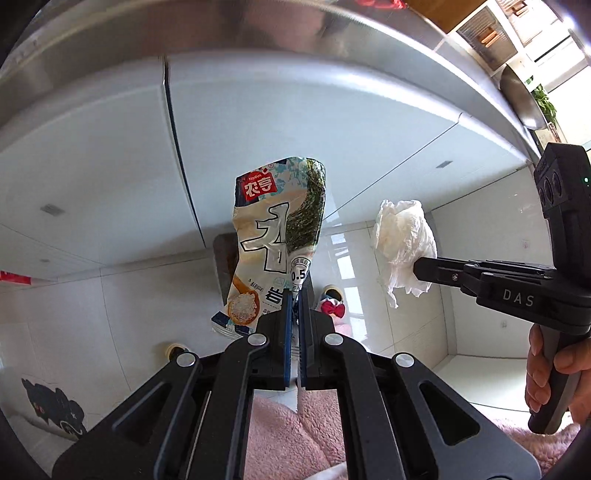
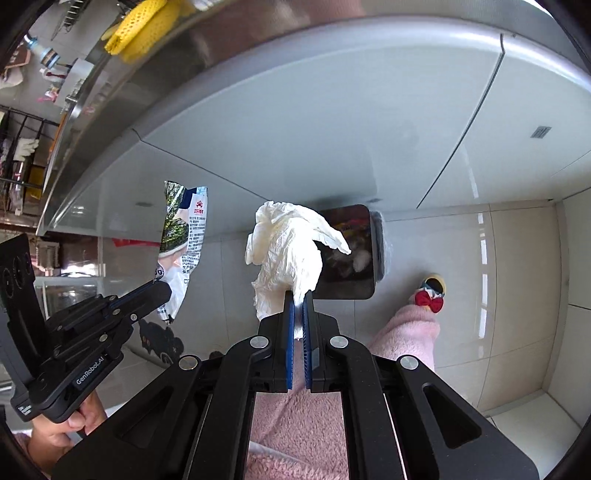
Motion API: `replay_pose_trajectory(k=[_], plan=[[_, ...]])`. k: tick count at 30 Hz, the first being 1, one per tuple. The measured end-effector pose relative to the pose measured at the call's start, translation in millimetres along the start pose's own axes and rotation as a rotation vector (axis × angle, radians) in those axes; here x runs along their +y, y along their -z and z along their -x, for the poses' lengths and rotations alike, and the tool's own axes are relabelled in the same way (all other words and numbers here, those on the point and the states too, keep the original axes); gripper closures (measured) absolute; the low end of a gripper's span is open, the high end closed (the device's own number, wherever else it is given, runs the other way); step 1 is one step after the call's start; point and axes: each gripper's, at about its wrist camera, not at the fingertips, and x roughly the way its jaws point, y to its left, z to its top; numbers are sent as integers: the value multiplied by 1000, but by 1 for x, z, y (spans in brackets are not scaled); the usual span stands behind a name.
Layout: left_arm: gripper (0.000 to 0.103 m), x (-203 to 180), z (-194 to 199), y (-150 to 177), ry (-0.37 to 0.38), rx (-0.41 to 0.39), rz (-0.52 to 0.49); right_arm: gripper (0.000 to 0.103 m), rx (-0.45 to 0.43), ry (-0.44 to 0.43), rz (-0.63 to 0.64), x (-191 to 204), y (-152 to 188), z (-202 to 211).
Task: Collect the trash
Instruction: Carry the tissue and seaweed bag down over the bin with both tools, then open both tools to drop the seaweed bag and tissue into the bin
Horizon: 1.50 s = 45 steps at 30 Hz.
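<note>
My left gripper is shut on an empty snack wrapper, white with a red logo and a seaweed picture, held in the air over the floor. My right gripper is shut on a crumpled white paper tissue, also held in the air. A dark trash bin with rubbish inside stands on the floor just beyond the tissue; in the left wrist view the bin is mostly hidden behind the wrapper. The right gripper with the tissue shows right of the wrapper. The left gripper with the wrapper shows at left.
Pale cabinet doors under a steel counter edge rise behind the bin. The floor is glossy white tile. The person's pink fleece legs and a slipper with a red bow are right of the bin.
</note>
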Motion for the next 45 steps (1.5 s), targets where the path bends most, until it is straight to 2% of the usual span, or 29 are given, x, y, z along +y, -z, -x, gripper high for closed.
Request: replay_pose_trajectory(k=[7, 18, 24, 34, 35, 36, 39, 40, 42, 43, 44, 45], plan=[[102, 21, -63, 6, -15, 69, 32, 98, 59, 70, 48, -12, -3, -69], [101, 31, -145, 6, -5, 181, 44, 98, 115, 54, -54, -37, -23, -133], [101, 43, -171, -3, 1, 219, 58, 97, 154, 50, -102, -45, -32, -155], [100, 51, -181, -8, 1, 239, 74, 94, 166, 29, -189, -46, -39, -170], [98, 50, -181, -10, 9, 239, 75, 94, 166, 27, -202, -49, -41, -170], [91, 50, -181, -9, 17, 242, 74, 94, 166, 26, -211, -52, -42, -171], [78, 45, -179, -7, 21, 237, 63, 93, 184, -1, -246, -59, -45, -175], [76, 45, -178, -6, 18, 236, 66, 93, 190, -11, -257, -60, -46, -176], [67, 46, -177, -6, 11, 233, 78, 88, 191, -8, -266, -59, -48, -178], [62, 46, -175, -6, 6, 231, 81, 78, 185, -3, -267, -60, -49, -178], [54, 47, -173, -6, -1, 227, 81, 59, 179, 2, -268, -59, -51, -177], [48, 47, -171, -6, -7, 221, 77, 47, 171, 13, -269, -59, -52, -175]])
